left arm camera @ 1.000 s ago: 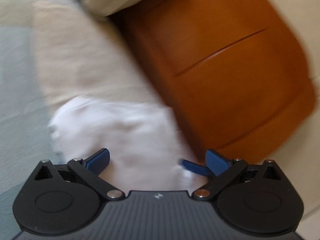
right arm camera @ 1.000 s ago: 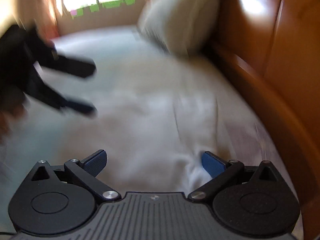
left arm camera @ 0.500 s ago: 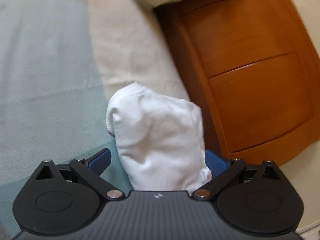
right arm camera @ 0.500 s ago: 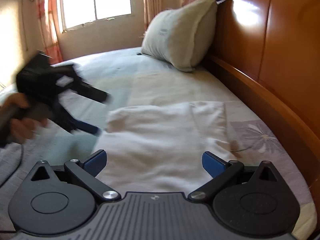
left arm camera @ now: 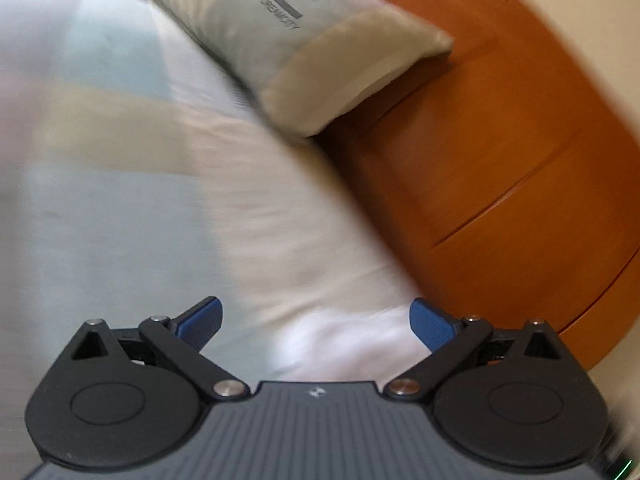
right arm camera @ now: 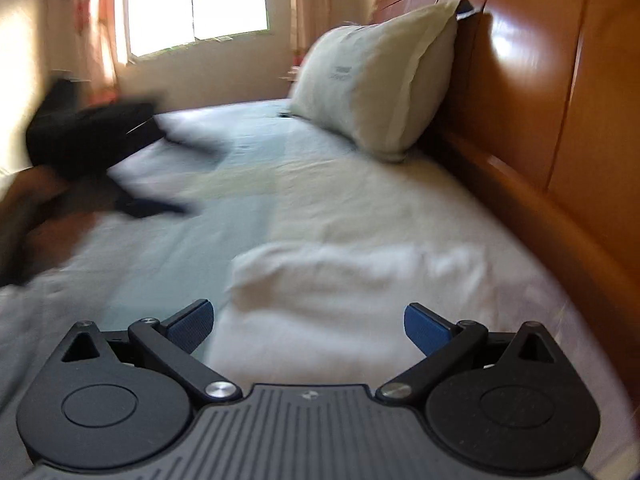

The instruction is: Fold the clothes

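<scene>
Since the earlier frame, left claw (left arm camera: 316,322) swings toward pillow (left arm camera: 304,40) at 12 o'clock; both claws open, empty; white garment (right arm camera: 332,292) lies folded on bed (right arm camera: 192,256), nothing visibly left.

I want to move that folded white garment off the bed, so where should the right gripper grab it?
Likely the rounded left end of the folded white garment, approached low from the near side. That end rises above the bed sheet, so the open fingers could straddle it.

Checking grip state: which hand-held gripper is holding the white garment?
Neither. The right hand-held gripper gapes open above the folded white garment; the left hand-held gripper is open too, holding nothing.
</scene>
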The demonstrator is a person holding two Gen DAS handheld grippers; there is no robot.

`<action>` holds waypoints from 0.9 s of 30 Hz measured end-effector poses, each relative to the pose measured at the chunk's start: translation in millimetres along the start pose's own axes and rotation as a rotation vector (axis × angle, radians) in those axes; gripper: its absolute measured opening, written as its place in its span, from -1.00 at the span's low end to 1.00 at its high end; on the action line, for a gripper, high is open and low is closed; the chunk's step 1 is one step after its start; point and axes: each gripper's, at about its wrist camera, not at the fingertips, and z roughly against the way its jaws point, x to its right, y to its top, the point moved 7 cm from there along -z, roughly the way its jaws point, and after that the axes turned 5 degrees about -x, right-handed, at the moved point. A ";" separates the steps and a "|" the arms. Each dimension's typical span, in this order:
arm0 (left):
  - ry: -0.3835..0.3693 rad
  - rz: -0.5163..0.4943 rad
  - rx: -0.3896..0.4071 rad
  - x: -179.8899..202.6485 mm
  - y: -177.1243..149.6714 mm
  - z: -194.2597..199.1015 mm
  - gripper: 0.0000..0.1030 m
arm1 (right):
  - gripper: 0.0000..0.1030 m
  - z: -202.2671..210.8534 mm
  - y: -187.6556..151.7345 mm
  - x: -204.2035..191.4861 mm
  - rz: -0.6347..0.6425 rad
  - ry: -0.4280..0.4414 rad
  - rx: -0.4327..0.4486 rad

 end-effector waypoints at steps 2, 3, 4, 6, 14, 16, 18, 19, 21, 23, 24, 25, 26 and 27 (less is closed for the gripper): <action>0.065 -0.063 -0.014 -3.3 -13.7 10.3 0.93 | 1.00 -25.0 20.2 -3.9 -0.019 -0.008 -0.022; 0.077 -0.069 -0.015 -8.6 -21.3 20.4 0.93 | 1.00 -39.1 28.8 -7.2 -0.023 -0.002 -0.037; 0.087 -0.067 -0.015 -14.1 -28.0 29.8 0.93 | 1.00 -54.2 32.5 -10.8 -0.010 -0.020 -0.065; 0.112 -0.056 -0.008 -24.0 -39.5 44.9 0.93 | 0.99 -85.2 34.2 -18.0 0.033 -0.083 -0.134; 0.161 -0.186 0.017 -34.6 -74.7 78.1 0.93 | 0.95 -85.2 15.9 -17.7 0.070 -0.147 -0.219; 0.173 -0.185 0.024 -38.9 -83.8 80.3 0.93 | 0.85 -77.2 22.4 -32.0 0.148 -0.185 -0.216; 0.196 -0.186 0.034 -42.9 -91.1 82.3 0.93 | 0.79 -75.4 30.7 -52.3 0.230 -0.191 -0.203; 0.201 -0.190 0.037 -44.5 -94.1 84.0 0.93 | 0.78 -78.3 33.8 -62.9 0.264 -0.184 -0.208; 0.208 -0.193 0.042 -48.1 -99.7 87.8 0.93 | 0.73 -92.3 34.0 -86.5 0.335 -0.178 -0.263; 0.207 -0.184 0.043 -53.4 -103.8 92.8 0.93 | 0.56 -117.2 25.6 -101.1 0.438 -0.264 -0.372; 0.207 -0.179 0.043 -56.1 -105.4 95.6 0.93 | 0.52 -129.2 21.9 -101.8 0.494 -0.340 -0.415; 0.210 -0.175 0.042 -58.6 -106.3 98.8 0.93 | 0.54 -133.9 24.7 -100.5 0.510 -0.395 -0.418; 0.210 -0.176 0.047 -60.4 -106.9 102.5 0.93 | 0.54 -133.7 31.7 -96.4 0.486 -0.436 -0.414; 0.208 -0.180 0.055 -61.8 -107.3 106.4 0.93 | 0.54 -132.4 39.3 -90.9 0.451 -0.475 -0.414</action>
